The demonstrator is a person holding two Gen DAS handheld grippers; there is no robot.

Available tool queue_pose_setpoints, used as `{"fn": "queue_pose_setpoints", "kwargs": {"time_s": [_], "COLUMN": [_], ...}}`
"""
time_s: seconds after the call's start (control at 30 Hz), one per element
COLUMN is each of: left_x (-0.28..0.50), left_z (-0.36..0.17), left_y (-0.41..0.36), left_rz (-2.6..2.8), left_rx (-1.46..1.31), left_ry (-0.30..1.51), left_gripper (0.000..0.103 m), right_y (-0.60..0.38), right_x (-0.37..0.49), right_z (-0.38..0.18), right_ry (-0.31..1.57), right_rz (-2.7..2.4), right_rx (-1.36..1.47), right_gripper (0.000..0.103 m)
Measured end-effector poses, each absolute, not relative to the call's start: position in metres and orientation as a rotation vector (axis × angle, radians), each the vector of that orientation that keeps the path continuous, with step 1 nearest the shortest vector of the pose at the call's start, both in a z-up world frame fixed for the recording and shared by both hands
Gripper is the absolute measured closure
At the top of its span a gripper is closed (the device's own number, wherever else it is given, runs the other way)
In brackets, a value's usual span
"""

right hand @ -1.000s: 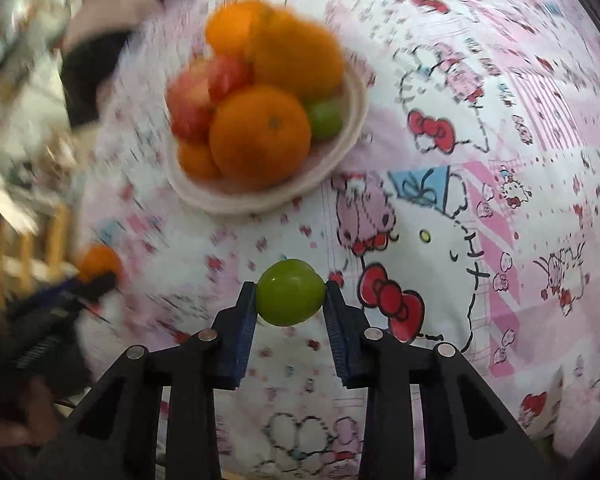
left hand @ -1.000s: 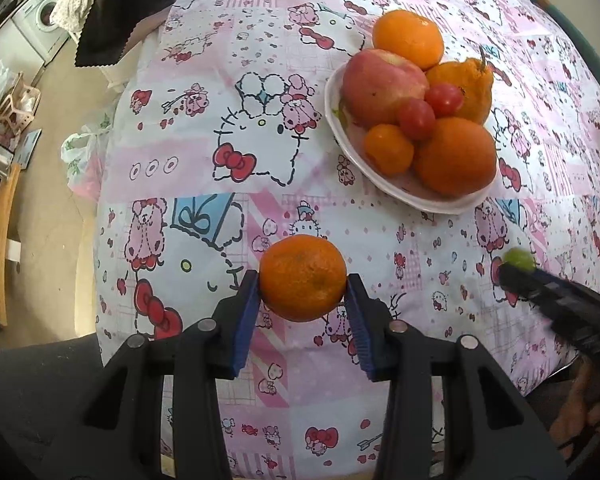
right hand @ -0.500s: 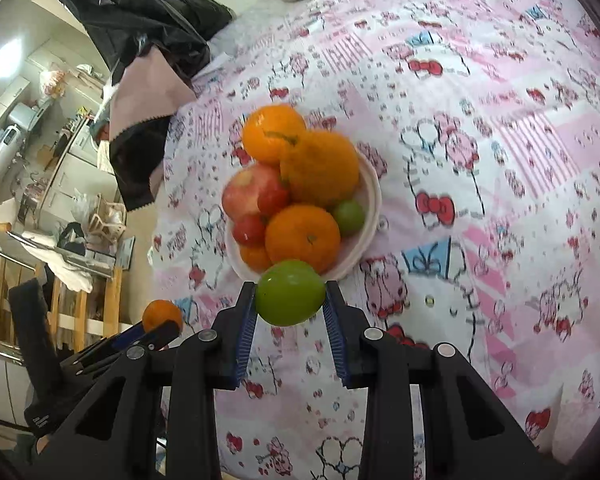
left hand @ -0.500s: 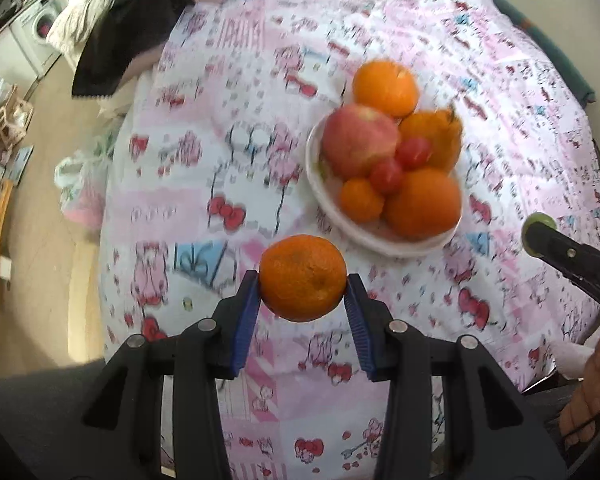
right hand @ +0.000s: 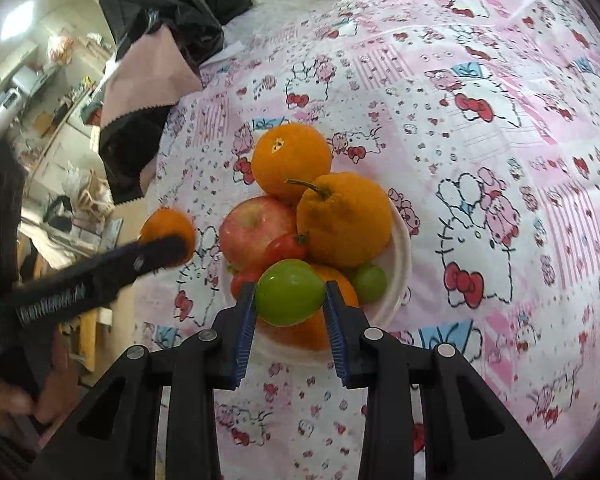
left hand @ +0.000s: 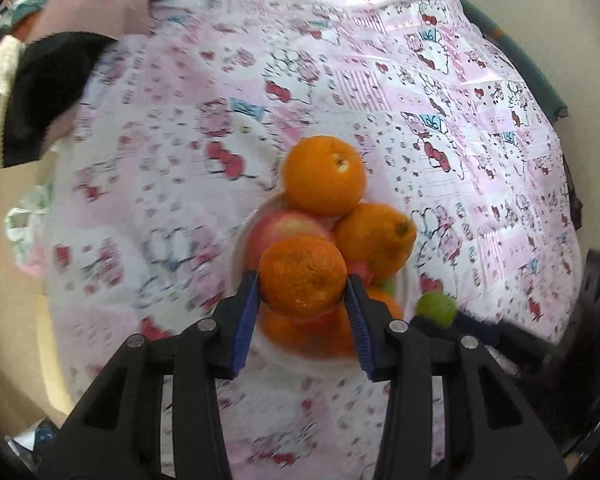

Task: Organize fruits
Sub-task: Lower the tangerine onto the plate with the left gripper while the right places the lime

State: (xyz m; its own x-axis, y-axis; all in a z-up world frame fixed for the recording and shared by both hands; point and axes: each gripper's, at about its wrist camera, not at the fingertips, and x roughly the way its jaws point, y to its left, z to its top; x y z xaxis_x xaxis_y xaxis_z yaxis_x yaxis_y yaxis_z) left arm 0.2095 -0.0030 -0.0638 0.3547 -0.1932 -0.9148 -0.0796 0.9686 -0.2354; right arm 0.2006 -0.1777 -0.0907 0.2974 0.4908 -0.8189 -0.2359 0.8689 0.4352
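A pink cartoon cloth (right hand: 480, 128) covers the table.
The left gripper (left hand: 303, 304) pinches a small orange (left hand: 302, 277); the right gripper (right hand: 290, 304) pinches a green fruit (right hand: 290, 297), both above the fruit bowl (right hand: 400, 256), toward its 6 o'clock edge.

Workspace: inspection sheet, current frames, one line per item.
Surface: pink cartoon-print cloth covers it.
Job's things: white bowl piled with oranges, an apple, tomatoes and a green fruit.
Clutter: dark and pink clothing at the far-left edge.
Grippers: left gripper shut on a mandarin; right gripper shut on a green fruit; both near the bowl.
Cables: nothing seen.
Surroundings: cluttered room with shelves beyond the left edge.
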Motion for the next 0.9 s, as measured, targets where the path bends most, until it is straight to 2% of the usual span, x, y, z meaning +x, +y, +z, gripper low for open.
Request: {"fn": "queue_pose_setpoints", "kwargs": {"time_s": [0.23, 0.53, 0.57, 0.6, 0.67, 0.73, 0.9], "left_x": [0.254, 0.264, 0.263, 0.261, 0.258, 0.256, 0.252], "left_z": [-0.093, -0.106, -0.106, -0.104, -0.098, -0.092, -0.085], "left_y": [-0.032, -0.038, -0.037, -0.037, -0.036, -0.036, -0.029], "left_rz": [-0.115, -0.115, -0.121, -0.128, -0.119, -0.106, -0.100], "left_rx": [-0.207, -0.215, -0.219, -0.223, -0.212, -0.179, -0.186], "left_ry": [1.261, 1.285, 1.283, 1.275, 1.251, 1.230, 1.218], "left_gripper": [0.064, 0.062, 0.059, 0.048, 0.033, 0.032, 0.031], "right_y": [-0.164, -0.149, -0.148, -0.148, -0.151, -0.153, -0.156], "right_x": [0.210, 0.221, 0.222, 0.222, 0.223, 0.224, 0.222], "right_z": [-0.108, -0.116, -0.116, -0.116, -0.118, -0.122, -0.124], "right_ry": [1.206, 1.194, 1.193, 1.193, 1.207, 1.219, 1.228], "right_rz": [0.492, 0.507, 0.505, 0.504, 0.503, 0.500, 0.493], "right_rx": [0.177, 0.147, 0.143, 0.147, 0.175, 0.195, 0.203], "right_gripper": [0.068, 0.068, 0.068, 0.068, 0.065, 0.064, 0.046]}}
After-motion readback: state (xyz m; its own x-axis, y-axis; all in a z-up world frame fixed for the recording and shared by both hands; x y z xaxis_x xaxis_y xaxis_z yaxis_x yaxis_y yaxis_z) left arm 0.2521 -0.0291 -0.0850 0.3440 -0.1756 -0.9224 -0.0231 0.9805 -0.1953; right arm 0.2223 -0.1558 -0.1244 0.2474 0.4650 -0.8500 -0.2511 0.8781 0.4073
